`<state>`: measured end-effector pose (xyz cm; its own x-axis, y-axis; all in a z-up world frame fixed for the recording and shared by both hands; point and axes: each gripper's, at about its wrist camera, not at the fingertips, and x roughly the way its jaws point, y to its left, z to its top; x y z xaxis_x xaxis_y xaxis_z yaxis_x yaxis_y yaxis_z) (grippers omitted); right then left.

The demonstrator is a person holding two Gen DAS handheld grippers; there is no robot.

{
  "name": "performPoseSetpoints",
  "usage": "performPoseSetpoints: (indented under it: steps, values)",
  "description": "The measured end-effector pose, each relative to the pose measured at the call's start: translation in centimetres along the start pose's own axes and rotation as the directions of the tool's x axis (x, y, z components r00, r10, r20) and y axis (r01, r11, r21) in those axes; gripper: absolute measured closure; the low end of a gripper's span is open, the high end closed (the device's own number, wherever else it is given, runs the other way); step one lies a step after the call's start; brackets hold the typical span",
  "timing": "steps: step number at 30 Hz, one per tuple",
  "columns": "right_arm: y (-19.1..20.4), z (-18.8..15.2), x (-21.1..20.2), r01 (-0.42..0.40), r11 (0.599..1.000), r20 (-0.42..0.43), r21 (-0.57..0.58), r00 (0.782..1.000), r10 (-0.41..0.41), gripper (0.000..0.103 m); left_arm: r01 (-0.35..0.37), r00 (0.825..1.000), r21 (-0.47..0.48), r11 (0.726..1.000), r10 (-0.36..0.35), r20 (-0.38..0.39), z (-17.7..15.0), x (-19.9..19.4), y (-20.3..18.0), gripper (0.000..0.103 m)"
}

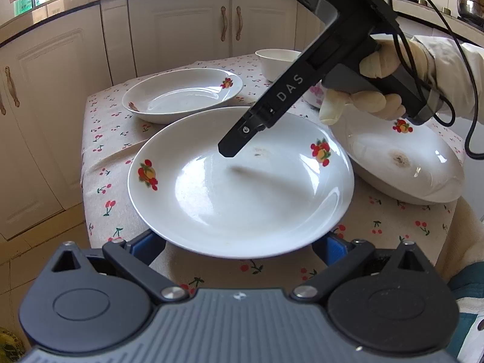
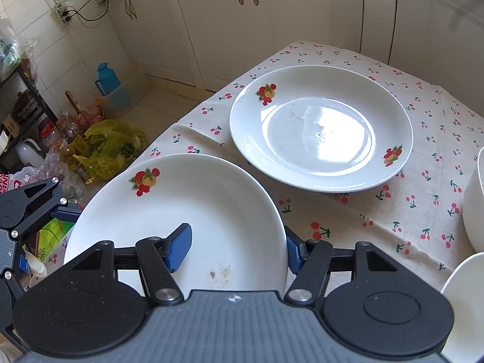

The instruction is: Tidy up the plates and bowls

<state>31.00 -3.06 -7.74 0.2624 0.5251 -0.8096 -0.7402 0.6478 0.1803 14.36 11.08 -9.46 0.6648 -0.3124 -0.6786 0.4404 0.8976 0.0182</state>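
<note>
Your left gripper (image 1: 242, 246) stands wide open. Its blue pads (image 1: 151, 246) sit either side of the near rim of the middle plate (image 1: 242, 187), partly tucked under it; whether they touch it, can't tell.

Left of centre, farther back: a second fruit-print plate (image 1: 181, 93), flat on the cherry-print tablecloth (image 1: 103, 163), just beside the middle plate but apart from it.

Centre: the middle plate lies at the table's near-left edge. Fruit prints on the left and right of its rim, and a faint brown stain (image 1: 260, 151) on the far side of its well.

Your right gripper (image 2: 236, 251) comes in from the upper right in your gloved hand (image 1: 378, 93). Its jaws are apart and straddle the plate's rim: one blue pad (image 2: 180, 248) over the inside, next to the stain, the other outside the rim. There is a gap on both sides, nothing clamped.

Right of centre, back: a white bowl (image 1: 278, 60), upright, partly hidden behind the right gripper.

Far right: a third plate (image 1: 399, 166) with a dark burnt-looking spot, sitting just beside the middle plate under your hand. Its right side looks lifted; what it rests on is not visible.
</note>
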Motion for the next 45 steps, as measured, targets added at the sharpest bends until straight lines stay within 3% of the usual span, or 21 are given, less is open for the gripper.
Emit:
performPoseSetpoints:
  steps: [5,13,20,24,33,39,45]
  values:
    - [0.2,0.0,0.1,0.009,1.0,0.001,-0.007,1.0,-0.009,0.032,0.0,1.0,0.001,1.0,0.0,0.001,0.2,0.2,0.0,0.002]
    - [0.7,0.0,-0.3,0.006,1.0,0.01,-0.021,1.0,-0.005,0.016,-0.011,1.0,0.0,1.0,0.011,0.011,0.0,0.0,-0.1,0.002]
    - [2.9,-0.6,-3.9,0.062,0.993,0.088,-0.099,0.995,-0.054,0.0,-0.035,0.999,-0.043,0.998,0.036,0.023,-0.3,-1.8,-0.5,0.001]
    - [4.2,-1.8,-6.7,0.099,0.987,0.144,-0.127,0.986,-0.08,0.0,-0.039,0.998,-0.073,0.997,0.042,0.039,-0.4,-3.3,-1.2,0.001]
    - [5.1,-7.9,-12.5,0.185,0.981,0.204,-0.063,0.964,-0.169,0.0,-0.071,0.991,-0.066,0.995,0.078,0.107,-1.0,-5.9,-4.1,0.001]
    - [5.1,-13.7,-15.3,0.243,0.97,0.201,-0.004,0.951,-0.237,0.0,-0.037,0.999,-0.09,0.995,0.04,0.037,-0.8,-5.8,-6.0,0.001]
    - [4.9,-18.7,-17.7,0.266,0.963,0.207,0.044,0.94,-0.269,0.0,-0.038,0.998,-0.128,0.991,0.043,0.038,-0.2,-5.9,-7.8,0.001]
